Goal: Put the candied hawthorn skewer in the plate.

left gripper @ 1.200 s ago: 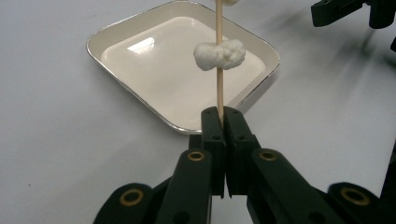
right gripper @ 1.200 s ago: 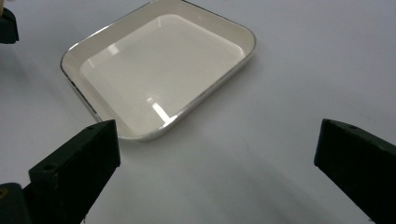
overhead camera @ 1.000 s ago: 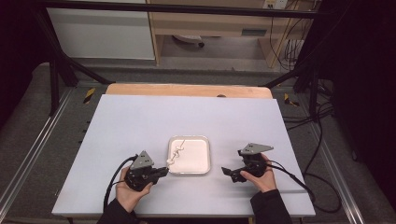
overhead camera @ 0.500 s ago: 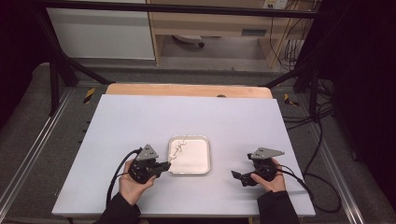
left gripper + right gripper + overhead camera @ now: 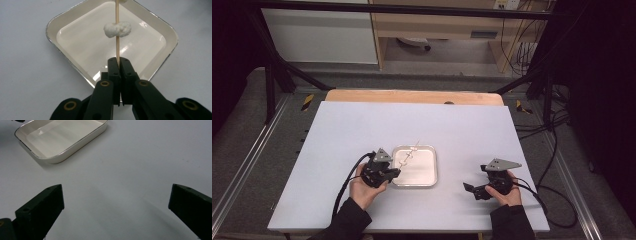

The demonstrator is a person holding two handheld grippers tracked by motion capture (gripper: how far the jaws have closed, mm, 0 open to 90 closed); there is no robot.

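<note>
Left hand-held gripper [image 5: 117, 62] pinches the skewer [image 5: 116, 32] by its very end over the tray [image 5: 75, 20]; it may pivot, dropping the white lump [image 5: 117, 29]; right hand-held gripper [image 5: 116, 202] is spread wide

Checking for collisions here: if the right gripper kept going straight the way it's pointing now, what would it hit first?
Probably nothing close. The right gripper, jaws wide open, points left across bare table. The white tray sits ahead but off to one side in its own view, so depth is unclear.

Wooden board [image 5: 412, 96] behind the table; coiled cables [image 5: 532, 55] beyond
</note>
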